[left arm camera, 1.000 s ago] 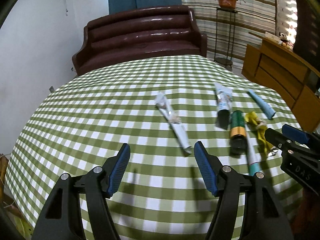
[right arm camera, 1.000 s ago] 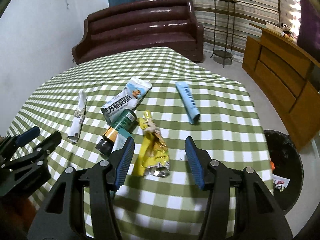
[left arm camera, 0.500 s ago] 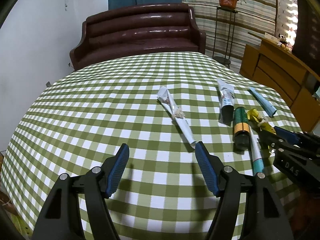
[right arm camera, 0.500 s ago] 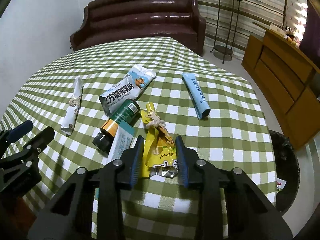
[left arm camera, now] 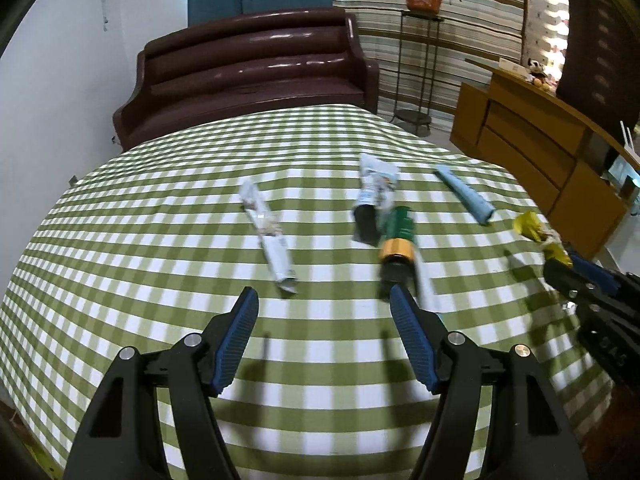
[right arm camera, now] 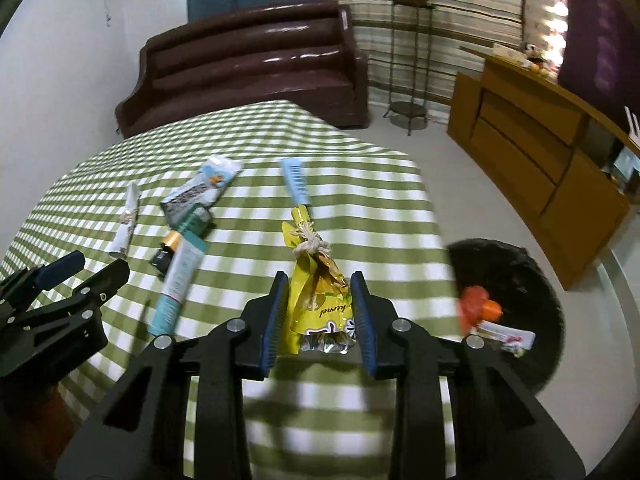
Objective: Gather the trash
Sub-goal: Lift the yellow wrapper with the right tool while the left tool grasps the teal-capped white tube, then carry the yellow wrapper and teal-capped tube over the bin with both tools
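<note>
Yellow packet [right arm camera: 320, 300]: clamped in the right hand-held gripper [right arm camera: 320, 312], raised off the checked worktop [right arm camera: 360, 208], apparently near the black bin [right arm camera: 516, 264]. Left hand-held gripper [left arm camera: 324, 324]: held apart, empty. Tubes [left arm camera: 272, 236] are left lying on the worktop.

Yellow snack wrapper [right arm camera: 316, 300], knotted w/ string near its top, is lifted off the bench, upright-ish, its lower part squeezed between the right gripper's [right arm camera: 320, 312] jaws; black trash bin [right arm camera: 516, 276] sits on the floor at the bench's right, w/ a red-orange scrap and a white wrapper inside. Still lying on the checked bench: white rolled wrapper [left arm camera: 270, 236] tied at mid-length, far left; blue-white pouch [right arm camera: 202, 192] w/ green-gold tube [right arm camera: 182, 232] just beside it and teal tube [right arm camera: 178, 284] nearer, partly overlapping; light-blue sachet [right arm camera: 295, 182] apart, farther back.
</note>
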Available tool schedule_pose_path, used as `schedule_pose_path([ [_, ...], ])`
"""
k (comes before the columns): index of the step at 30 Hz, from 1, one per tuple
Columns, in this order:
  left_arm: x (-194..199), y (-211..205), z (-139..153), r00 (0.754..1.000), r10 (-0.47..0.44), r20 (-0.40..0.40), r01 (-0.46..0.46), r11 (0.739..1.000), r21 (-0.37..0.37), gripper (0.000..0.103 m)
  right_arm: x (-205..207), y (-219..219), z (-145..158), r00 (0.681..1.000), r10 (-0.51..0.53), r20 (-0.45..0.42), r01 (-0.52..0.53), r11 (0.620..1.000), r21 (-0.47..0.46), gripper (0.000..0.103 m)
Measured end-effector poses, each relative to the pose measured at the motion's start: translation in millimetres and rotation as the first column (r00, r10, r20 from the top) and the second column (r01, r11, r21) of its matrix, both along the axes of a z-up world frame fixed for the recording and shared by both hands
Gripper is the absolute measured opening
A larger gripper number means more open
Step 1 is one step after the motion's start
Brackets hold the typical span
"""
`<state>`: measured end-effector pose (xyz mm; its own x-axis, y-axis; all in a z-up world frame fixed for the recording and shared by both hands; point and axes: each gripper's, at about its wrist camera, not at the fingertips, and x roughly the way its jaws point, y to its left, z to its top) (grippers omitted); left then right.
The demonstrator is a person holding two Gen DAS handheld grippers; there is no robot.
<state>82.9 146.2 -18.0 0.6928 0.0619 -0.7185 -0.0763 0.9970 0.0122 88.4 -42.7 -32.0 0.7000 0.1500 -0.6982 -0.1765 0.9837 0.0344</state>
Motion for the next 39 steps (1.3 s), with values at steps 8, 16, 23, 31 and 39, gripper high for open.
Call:
schedule_pose_path([
  [8, 4, -31, -1, 0.999, -0.039, -0.002, 0.039, 0.999, 0.019, 0.067, -8, -55, 1, 0.996, -0.087, 0.01, 0.087, 0.996, -0.004, 0.031],
  [16, 12, -53, -10, 0.998, -0.056, -0.028, 0.057, 0.998, 0.04, 0.065, -10, -86, -5, 0.991, -0.135, -0.001, 0.135, 0.991, 0.014, 0.031],
  [23, 15, -62, -17, 0.994, -0.094, -0.055, 0.096, 0.995, 0.035, 0.031, -9, -100, -14, 0.989, -0.148, -0.028, 0.149, 0.988, 0.038, 0.031],
  [31, 14, -69, -19, 0.99, -0.128, -0.055, 0.13, 0.991, 0.034, 0.008, -9, -104, -15, 0.988, -0.15, -0.031, 0.152, 0.987, 0.054, 0.031],
  [39, 10, -78, -16, 0.989, -0.149, -0.028, 0.15, 0.987, 0.062, 0.006, -8, -106, -15, 0.987, -0.158, -0.026, 0.159, 0.986, 0.056, 0.031],
])
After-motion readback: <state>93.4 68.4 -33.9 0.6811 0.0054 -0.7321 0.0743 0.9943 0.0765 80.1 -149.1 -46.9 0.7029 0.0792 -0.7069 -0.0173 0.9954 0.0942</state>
